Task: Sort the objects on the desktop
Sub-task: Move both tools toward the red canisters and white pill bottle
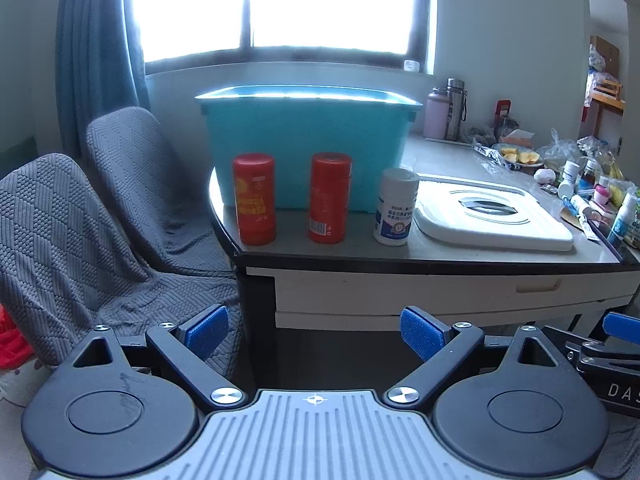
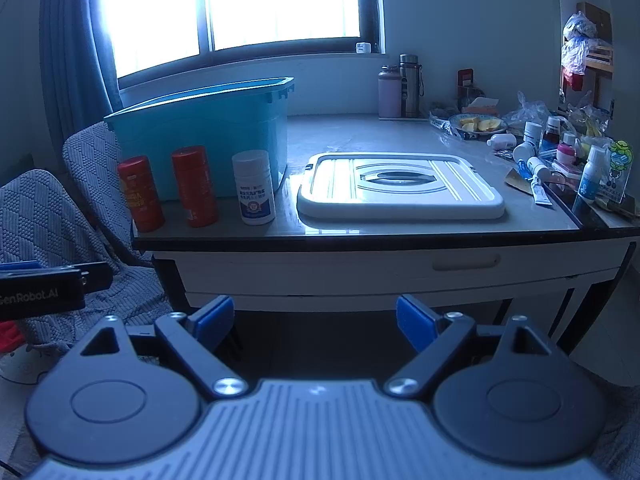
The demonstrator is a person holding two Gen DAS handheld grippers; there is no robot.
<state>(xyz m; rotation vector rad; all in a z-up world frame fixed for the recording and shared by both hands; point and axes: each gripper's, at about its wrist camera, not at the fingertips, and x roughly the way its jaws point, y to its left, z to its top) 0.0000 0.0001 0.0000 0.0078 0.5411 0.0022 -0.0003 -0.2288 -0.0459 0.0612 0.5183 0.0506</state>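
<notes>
Apparently you held both the left gripper (image 1: 314,330) and right gripper (image 2: 314,322) spread and empty, short of the desk (image 1: 440,250). Two red bottles (image 1: 255,199) (image 1: 328,198) and a white bottle (image 1: 396,207) stood before the lidless blue bin (image 1: 308,148); that fits either loading or unloading.

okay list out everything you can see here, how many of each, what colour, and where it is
Bin: one, turquoise, open, back left of desk.
Red bottles: two, upright before the bin.
White bottle: one, blue label, right of the red ones.
Lid: one, white, flat at desk centre.
Flasks: two, pink and steel, by the back wall.
Small bottles and tubes: many, mixed colours, desk's right end.
Chairs: two, grey covers, left of desk.
Left gripper: open, below the desk edge.
Right gripper: open, likewise.
</notes>
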